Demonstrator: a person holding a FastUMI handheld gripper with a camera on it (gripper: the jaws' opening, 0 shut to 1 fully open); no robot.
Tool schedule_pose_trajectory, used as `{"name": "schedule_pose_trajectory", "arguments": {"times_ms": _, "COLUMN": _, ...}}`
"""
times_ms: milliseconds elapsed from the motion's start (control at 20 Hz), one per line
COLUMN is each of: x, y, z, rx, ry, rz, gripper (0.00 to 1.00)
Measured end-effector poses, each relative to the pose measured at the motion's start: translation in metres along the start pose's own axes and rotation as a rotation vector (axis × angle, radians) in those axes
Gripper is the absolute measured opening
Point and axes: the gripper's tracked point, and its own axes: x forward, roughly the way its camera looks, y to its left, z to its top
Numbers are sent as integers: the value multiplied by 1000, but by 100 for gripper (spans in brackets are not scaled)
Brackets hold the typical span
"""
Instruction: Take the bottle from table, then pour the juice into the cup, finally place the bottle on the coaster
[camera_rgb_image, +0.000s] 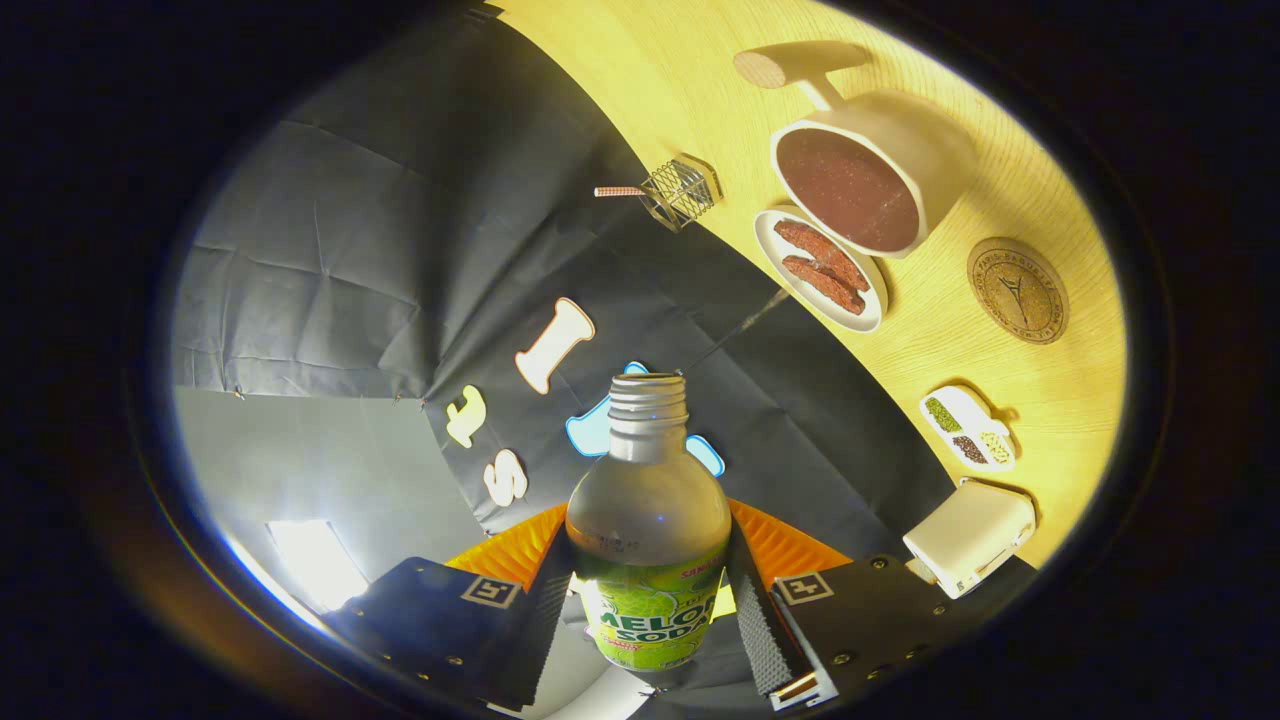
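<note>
My fingers (648, 610) clench the uncapped soda bottle (648, 540) between them, lifted off the tabletop (930, 350). At two o'clock lies the coaster (1018, 290); farther, at one o'clock, the cup (860, 185) holds dark liquid.

The gripper (650, 600) is rolled well over to one side, so that the table runs steeply across the scene. Its two fingers (765, 625) are closed against opposite sides of the bottle (648, 540), holding it lifted with the open neck pointing away from them.
</note>
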Motion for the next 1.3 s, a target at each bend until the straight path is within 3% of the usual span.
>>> {"name": "schedule_pose_trajectory", "arguments": {"times_ms": 550, "x": -2, "y": -31, "z": 46, "rx": -29, "ry": -63, "rz": -47, "gripper": 77}}
{"name": "schedule_pose_trajectory", "arguments": {"times_ms": 1300, "x": -4, "y": -55, "z": 61, "rx": -68, "ry": -74, "rz": -81, "gripper": 77}}
